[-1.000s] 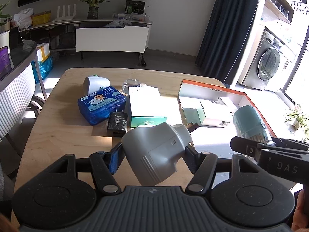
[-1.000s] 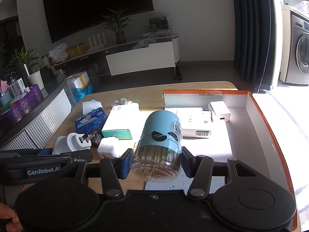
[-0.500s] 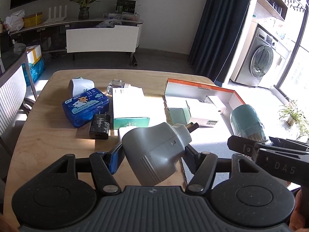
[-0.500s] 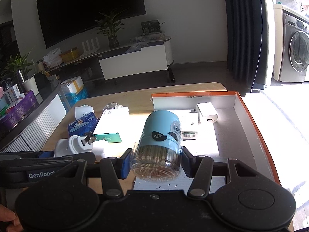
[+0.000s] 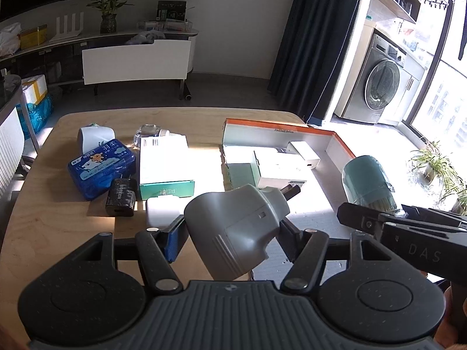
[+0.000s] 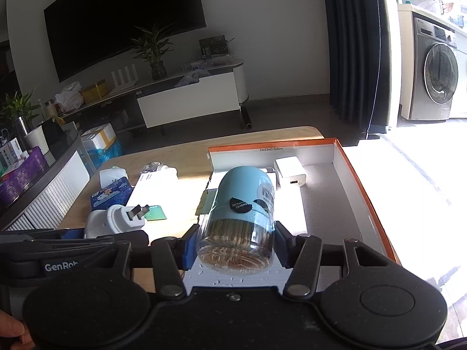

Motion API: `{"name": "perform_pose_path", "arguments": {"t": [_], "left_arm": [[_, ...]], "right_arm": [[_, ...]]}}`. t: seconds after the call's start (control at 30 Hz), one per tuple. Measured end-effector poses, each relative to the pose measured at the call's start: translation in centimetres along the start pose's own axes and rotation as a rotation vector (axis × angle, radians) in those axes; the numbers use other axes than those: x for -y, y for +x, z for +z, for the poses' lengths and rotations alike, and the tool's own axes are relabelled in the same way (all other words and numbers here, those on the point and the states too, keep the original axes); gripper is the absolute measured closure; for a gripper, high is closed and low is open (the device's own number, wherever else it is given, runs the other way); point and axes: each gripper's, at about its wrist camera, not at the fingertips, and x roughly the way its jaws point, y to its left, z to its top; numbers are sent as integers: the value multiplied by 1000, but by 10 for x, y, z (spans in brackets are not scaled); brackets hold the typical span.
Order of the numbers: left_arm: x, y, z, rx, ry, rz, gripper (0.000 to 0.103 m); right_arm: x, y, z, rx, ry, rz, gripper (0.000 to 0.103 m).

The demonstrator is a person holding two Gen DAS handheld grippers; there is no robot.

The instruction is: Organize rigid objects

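Both hands are loaded and headed for the box (image 6: 364, 201), so the step in hand looks like carrying the two items over its wall and setting them down inside; I'd judge the sorting partly done, since several white boxes and a small white charger (image 6: 290, 175) already lie in the box while a blue case (image 5: 102, 167), a black charger (image 5: 121, 197), a green-edged carton (image 5: 165, 166) and other bits wait on the table (image 5: 43, 233). To do it well, bring each gripper in clear of the orange rim, lower until the item rests on the bare grey floor at the near right of the box, and only then let the jaws part; the jar (image 6: 242, 218) is round and will likely roll if laid on its side, so stand it up or set it against a wall or a carton. The two grippers sit close side by side, so I'd place one item at a time to avoid a knock. The left gripper (image 5: 230, 233) is clamped on the grey adapter (image 5: 236, 230), which fills the gap between its pads with the plug prongs pointing forward over the box's near edge. The right gripper (image 6: 233, 245) holds the jar across its clear lower part, lying on its side along the fingers, blue cap pointing away, hanging above the near left part of the box
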Motion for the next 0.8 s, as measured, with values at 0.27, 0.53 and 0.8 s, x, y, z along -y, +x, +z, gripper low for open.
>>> {"name": "perform_pose_path", "arguments": {"t": [0.27, 0.53, 0.8], "left_arm": [[12, 6, 1, -3, 23, -13, 37], [21, 11, 3, -9, 42, -25, 37], [31, 16, 5, -11, 58, -40, 37]], "right_arm": [[10, -3, 1, 12, 19, -14, 40], [18, -4, 2, 21, 33, -30, 40], [27, -5, 5, 33, 46, -50, 40]]}}
